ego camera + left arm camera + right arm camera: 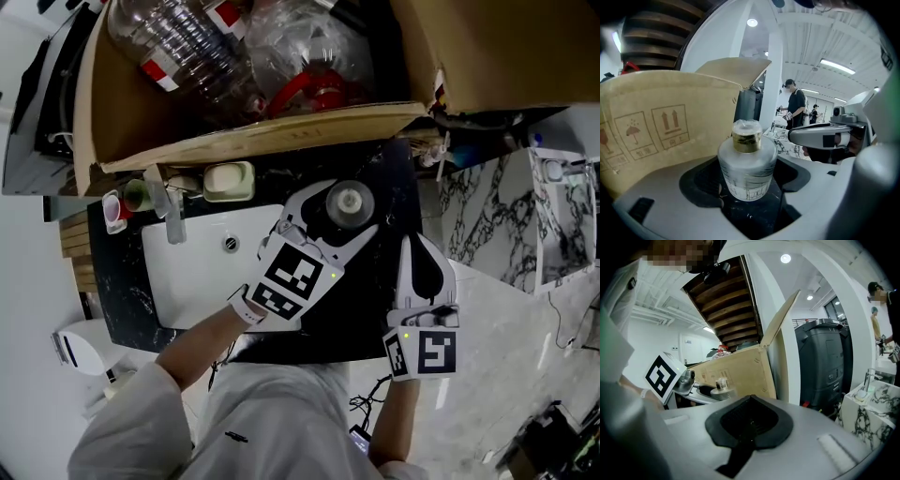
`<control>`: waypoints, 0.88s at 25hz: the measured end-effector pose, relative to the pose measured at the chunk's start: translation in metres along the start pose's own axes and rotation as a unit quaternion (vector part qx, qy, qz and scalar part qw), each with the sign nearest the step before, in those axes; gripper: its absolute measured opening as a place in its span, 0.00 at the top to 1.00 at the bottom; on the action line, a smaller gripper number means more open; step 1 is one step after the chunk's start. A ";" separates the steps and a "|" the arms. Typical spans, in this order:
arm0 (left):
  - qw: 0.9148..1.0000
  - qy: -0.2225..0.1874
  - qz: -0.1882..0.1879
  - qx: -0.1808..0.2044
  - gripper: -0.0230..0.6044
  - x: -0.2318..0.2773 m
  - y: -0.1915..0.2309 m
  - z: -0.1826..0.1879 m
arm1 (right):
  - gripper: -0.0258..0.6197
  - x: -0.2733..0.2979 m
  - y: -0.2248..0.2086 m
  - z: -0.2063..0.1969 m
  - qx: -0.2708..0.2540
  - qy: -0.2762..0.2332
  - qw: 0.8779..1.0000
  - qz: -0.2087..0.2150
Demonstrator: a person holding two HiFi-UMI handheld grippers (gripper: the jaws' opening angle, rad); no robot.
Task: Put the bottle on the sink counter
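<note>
1. standing over the far edge of the black marbled bench (370, 302), an open cardboard box (141, 122) held big clear plastic jugs (192, 52) with red-and-white labels.
2. the bench carried a white sink basin (192, 281) set into its left part, with a faucet (174, 216) at the basin's far rim.
3. the left tool (328, 225) reached over the bench just right of the basin. its jaws were apart, one on each side of the bottle, and in the left gripper view a sliver of dark stone showed between the glass and the jaw at the right.
4. the right tool (424, 255) hung beside the bench's right edge, apart from the bottle, with its jaws closed together on nothing.
5. the bottle (349, 203), squat frosted glass with a gold collar and a wrapped cap, stood upright on the bench between the left tool's jaws, right of the basin.
6. a pale soap dish (229, 181) sat at the basin's far rim, near the box flap.
</note>
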State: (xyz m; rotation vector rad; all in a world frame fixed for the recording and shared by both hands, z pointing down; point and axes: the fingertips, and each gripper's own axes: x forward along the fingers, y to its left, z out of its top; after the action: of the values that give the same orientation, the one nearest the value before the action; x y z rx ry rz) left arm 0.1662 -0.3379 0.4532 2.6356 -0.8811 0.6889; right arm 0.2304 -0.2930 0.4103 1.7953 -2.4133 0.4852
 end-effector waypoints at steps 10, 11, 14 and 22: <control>1.000 0.006 0.008 0.016 0.43 0.044 0.018 -0.008 | 0.96 0.021 -0.023 -0.016 0.007 0.009 1.000 -0.010; 1.000 0.007 0.008 0.016 0.43 0.048 0.019 -0.010 | 0.96 0.023 -0.024 -0.016 0.007 0.009 1.000 -0.009; 1.000 0.013 0.009 0.017 0.43 0.061 0.024 -0.016 | 0.96 0.031 -0.029 -0.018 0.007 0.010 1.000 -0.009; 0.999 0.021 0.017 0.031 0.43 0.096 0.037 -0.030 | 0.96 0.045 -0.041 -0.035 0.015 0.021 1.000 -0.011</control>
State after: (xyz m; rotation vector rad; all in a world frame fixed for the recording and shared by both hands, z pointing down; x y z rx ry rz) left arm 0.2000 -0.4019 0.5323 2.6561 -0.9071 0.7905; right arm 0.2513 -0.3341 0.4632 1.8018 -2.3694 0.5550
